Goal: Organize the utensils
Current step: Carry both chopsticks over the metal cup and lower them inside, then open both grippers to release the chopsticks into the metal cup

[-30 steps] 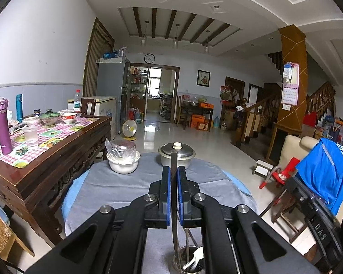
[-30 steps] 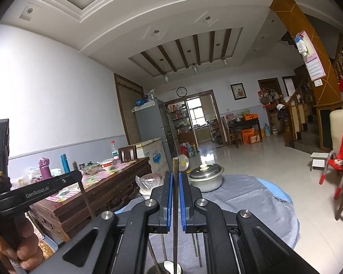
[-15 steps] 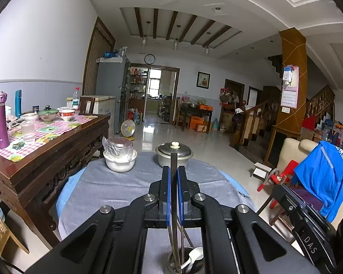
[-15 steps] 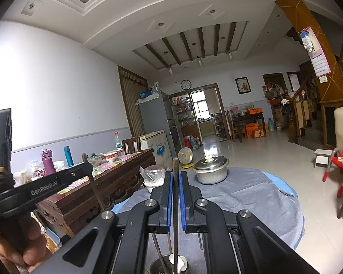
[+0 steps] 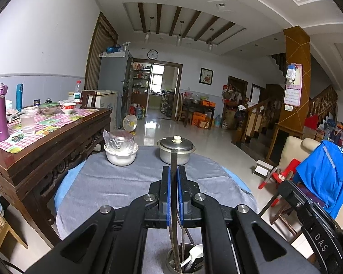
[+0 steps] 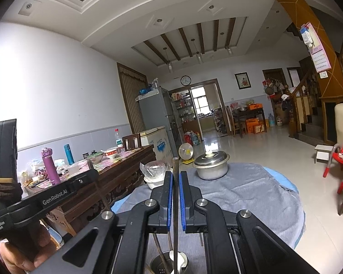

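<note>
- Each gripper pinches one dark chopstick upright. The left gripper (image 5: 174,180) has its blue pads closed on a chopstick (image 5: 173,166) whose lower end reaches down into the metal utensil holder (image 5: 171,259) at the bottom of its view.
- The right gripper (image 6: 176,185) is clamped the same way on a second chopstick (image 6: 175,171), which runs down to the holder (image 6: 157,261) in its own view.
- The holder stands on the grey cloth (image 5: 116,187) over the round table, at the near edge just under both grippers. It already contains a white spoon (image 5: 195,252) and at least one other thin stick.
- Progress, as I judge it: well along. Both chopsticks look to have their tips in or at the mouth of the holder, so what remains is to let go and draw back. Whether the tips rest on the bottom is hidden. No loose utensils show on the cloth.
- Pose: both grippers point nearly level across the table, side by side above the holder. In the right view the left gripper's body (image 6: 54,196) crosses at lower left, with the person's hand (image 6: 20,255) on its handle.
- Further off on the cloth stand a lidded steel pot (image 5: 176,151) and a white bowl covered with plastic film (image 5: 120,153), well apart from the holder.
</note>
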`<control>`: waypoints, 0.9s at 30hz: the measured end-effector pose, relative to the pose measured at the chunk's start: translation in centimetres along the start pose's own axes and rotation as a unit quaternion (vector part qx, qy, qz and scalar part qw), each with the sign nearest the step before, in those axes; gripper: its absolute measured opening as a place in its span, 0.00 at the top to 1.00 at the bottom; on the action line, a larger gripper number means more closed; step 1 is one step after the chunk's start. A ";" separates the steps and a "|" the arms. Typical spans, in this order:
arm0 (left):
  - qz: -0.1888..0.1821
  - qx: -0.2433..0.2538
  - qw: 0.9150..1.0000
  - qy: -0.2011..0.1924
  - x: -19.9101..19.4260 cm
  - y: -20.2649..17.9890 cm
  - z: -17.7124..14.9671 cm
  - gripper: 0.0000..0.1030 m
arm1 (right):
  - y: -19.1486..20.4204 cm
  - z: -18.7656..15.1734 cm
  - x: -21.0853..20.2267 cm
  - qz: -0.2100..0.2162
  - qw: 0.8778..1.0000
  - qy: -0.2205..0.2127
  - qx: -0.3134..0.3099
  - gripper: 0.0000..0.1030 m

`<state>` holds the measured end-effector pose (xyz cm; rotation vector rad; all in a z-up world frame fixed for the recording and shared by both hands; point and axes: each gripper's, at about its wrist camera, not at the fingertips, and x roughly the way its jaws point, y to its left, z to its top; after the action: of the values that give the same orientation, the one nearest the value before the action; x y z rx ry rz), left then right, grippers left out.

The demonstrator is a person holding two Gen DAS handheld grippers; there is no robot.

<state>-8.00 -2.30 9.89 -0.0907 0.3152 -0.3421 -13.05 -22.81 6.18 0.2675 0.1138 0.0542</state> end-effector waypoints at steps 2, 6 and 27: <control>0.001 0.002 1.000 0.000 0.0 0.0 0.0 0.95 | 0.0 0.0 0.1 0.000 1.000 0.001 0.000 0.94; -0.001 0.007 1.000 0.000 0.2 0.0 -0.2 0.95 | 0.1 0.0 0.6 0.003 1.000 0.009 0.002 0.94; 0.010 -0.016 1.000 -0.016 0.3 0.9 0.0 0.95 | 0.4 -0.7 1.0 0.008 1.000 0.022 0.001 0.94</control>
<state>-7.45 -1.57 9.69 -0.1249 0.2903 -0.3157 -12.12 -22.12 5.47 0.2686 0.1551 0.0757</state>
